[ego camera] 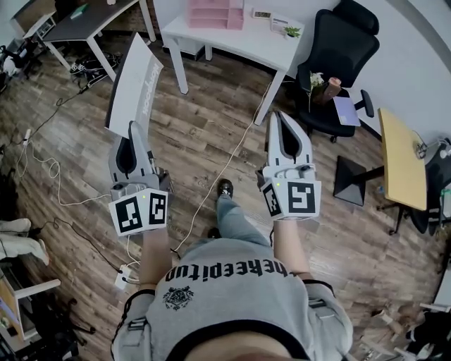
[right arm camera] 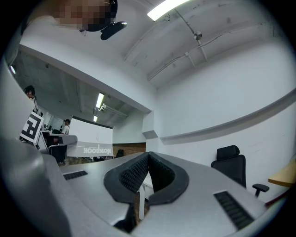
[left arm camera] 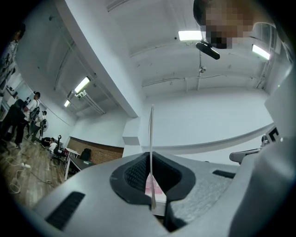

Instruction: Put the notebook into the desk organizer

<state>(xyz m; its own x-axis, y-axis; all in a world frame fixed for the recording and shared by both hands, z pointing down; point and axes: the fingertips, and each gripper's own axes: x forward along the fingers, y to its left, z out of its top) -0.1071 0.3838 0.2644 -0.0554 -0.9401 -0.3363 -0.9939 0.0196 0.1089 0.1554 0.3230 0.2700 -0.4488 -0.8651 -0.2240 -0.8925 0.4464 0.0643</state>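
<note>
White desk (ego camera: 243, 39) standing at 12 o'clock. Black office chair (ego camera: 338, 46) sitting at 1 o'clock. White notebook (ego camera: 134, 84) rising at 11 o'clock, cover reading "Notebook", well apart from the desk. Left gripper (ego camera: 131, 130) pinching its lower edge tight. Right gripper (ego camera: 280, 118) pressing its jaws together, carrying nothing. Pink desk organizer (ego camera: 215, 13) resting on the desk.

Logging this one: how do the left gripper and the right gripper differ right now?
The left gripper is shut on the white notebook, seen edge-on between its jaws; the right gripper is shut with nothing between its jaws. The notebook reaches well past the left gripper's tips, while the right gripper ends at bare tips. Both point forward, away from the person.
</note>
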